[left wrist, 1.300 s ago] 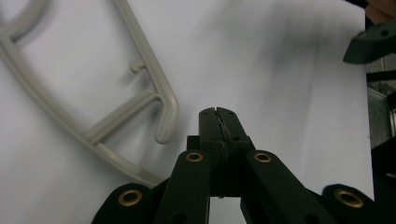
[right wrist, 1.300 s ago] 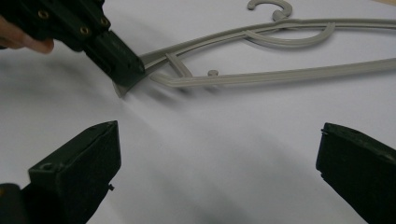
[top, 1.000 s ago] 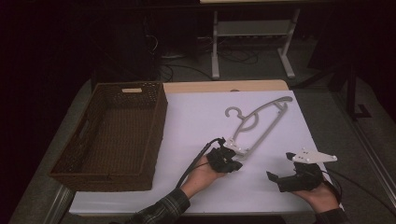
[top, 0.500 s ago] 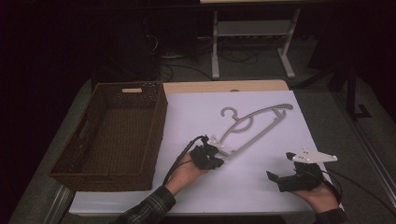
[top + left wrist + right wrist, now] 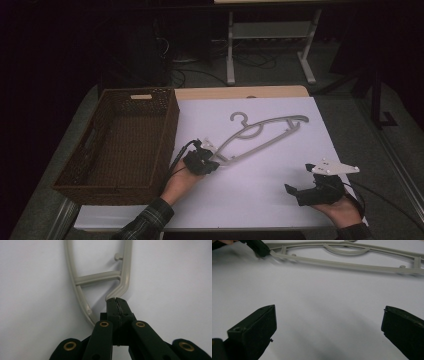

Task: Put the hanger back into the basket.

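The left gripper [image 5: 209, 164] is pinched tight on the near end of the grey plastic hanger [image 5: 260, 136], its jaws pressed together on the tip where the arm bends, as the left gripper view shows plainly [image 5: 117, 305]. The rest of the hanger stretches away from that gripper across the white bench [image 5: 260, 200], hook at the far side, lying flat or nearly so. Just to the left of the gripper sits the brown wicker basket [image 5: 75, 177], open-topped. The right gripper [image 5: 300, 192] rests low on the bench well off to the other side, jaws spread wide, holding nothing. To my eye the grasp is made and the carry is in hand; the next move calls for lifting the long hanger clear of the basket's rim and swinging it leftward without letting the far end drag or twist loose.
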Demonstrator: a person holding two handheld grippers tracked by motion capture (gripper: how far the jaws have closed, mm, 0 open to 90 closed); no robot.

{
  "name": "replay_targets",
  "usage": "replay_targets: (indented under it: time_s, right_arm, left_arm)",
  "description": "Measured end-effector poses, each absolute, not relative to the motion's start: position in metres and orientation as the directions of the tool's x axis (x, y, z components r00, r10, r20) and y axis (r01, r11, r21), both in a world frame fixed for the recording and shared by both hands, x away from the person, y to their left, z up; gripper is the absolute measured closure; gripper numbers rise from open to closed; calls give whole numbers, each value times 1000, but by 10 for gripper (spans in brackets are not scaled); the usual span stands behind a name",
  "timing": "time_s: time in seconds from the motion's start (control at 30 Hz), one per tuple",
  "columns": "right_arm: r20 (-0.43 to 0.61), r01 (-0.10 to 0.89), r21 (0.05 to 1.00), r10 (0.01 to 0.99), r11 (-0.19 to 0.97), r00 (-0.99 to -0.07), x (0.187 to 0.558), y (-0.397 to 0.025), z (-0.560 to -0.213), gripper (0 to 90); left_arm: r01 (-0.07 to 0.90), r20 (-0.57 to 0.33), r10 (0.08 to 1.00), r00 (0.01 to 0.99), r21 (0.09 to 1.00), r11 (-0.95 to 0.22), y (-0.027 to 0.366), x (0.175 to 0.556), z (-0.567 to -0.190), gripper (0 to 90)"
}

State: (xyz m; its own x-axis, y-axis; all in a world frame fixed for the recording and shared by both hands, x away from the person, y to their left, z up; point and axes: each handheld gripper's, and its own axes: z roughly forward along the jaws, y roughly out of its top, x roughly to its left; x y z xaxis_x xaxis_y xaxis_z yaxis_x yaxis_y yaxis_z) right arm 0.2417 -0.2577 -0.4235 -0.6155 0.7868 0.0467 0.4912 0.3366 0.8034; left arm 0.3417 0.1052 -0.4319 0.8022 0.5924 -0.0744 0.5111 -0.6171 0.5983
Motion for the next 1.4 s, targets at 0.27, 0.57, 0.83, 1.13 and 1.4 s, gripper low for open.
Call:
replay_targets:
  time_s: [0.27, 0.57, 0.83, 1.13, 1.4]
  right_arm:
    - [46, 502, 788, 779, 356, -625, 248, -257, -426, 29]
    - [39, 556, 734, 793, 390, -608, 291, -254, -421, 171]
    - [59, 612, 709, 835, 350, -547, 353, -261, -420, 448]
    - [63, 660, 677, 868, 325, -492, 416, -258, -424, 742]
    - [11, 698, 633, 897, 336, -442, 462, -256, -424, 898]
  left_arm:
    - [530, -74, 635, 769, 629, -568, 118, 345, -429, 900]
    - [494, -128, 603, 787, 717, -492, 123, 322, -415, 635]
    - [461, -121, 599, 792, 761, -456, 129, 305, -415, 372]
    - [442, -107, 598, 794, 777, -448, 127, 302, -418, 264]
    - [426, -101, 592, 800, 790, -440, 128, 302, -418, 218]
